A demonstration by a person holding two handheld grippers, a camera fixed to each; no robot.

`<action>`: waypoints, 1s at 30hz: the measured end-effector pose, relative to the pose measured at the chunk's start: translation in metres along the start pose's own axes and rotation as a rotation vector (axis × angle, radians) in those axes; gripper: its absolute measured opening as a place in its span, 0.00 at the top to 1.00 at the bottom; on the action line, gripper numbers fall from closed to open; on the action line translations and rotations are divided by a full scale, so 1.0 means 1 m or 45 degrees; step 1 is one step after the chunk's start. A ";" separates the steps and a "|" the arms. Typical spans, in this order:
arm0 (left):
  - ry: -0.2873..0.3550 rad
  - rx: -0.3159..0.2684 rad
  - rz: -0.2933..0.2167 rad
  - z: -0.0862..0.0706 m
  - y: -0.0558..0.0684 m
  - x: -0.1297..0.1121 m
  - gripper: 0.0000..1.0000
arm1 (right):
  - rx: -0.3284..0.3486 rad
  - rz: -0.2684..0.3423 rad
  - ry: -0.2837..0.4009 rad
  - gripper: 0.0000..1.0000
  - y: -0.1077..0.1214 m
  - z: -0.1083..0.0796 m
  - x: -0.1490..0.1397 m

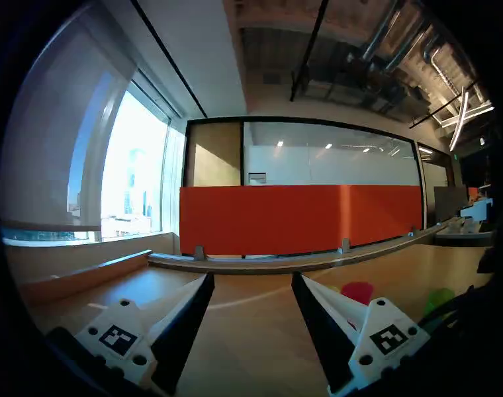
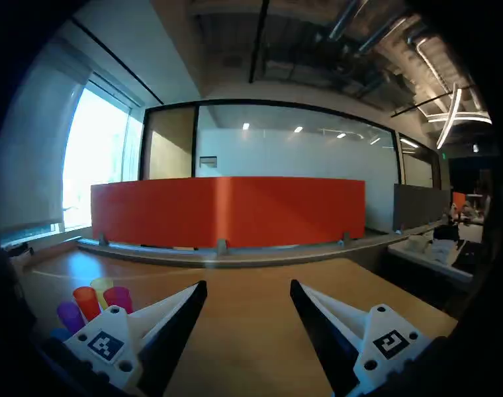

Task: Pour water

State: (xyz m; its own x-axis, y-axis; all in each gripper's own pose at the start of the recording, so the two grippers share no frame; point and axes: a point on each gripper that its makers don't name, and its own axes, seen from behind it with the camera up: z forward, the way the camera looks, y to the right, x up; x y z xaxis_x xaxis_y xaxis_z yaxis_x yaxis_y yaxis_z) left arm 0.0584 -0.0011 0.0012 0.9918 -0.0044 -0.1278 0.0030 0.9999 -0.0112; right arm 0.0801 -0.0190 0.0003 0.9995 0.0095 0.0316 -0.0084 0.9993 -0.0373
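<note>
The left gripper (image 1: pixel 252 278) hangs over the wooden table (image 1: pixel 251 344), fingers apart and holding nothing. Just past its right finger sit a red cup (image 1: pixel 357 291) and a green cup (image 1: pixel 440 298) (both partly hidden). The right gripper (image 2: pixel 248 286) is likewise spread and empty, with a cluster of coloured cups (image 2: pixel 89 301) beside its left finger. An orange partition (image 2: pixel 231 212) backs the table.
</note>
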 end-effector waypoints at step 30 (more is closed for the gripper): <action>-0.040 0.016 -0.016 -0.016 0.000 -0.027 0.14 | -0.007 0.002 -0.006 0.02 0.006 -0.008 0.002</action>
State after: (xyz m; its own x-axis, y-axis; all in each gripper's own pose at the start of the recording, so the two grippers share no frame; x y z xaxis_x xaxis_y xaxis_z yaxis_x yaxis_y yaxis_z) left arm 0.0293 -0.0010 -0.0108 0.9952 -0.0166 -0.0966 0.0167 0.9999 -0.0002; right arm 0.0826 -0.0131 -0.0080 0.9993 0.0116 0.0359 -0.0101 0.9990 -0.0425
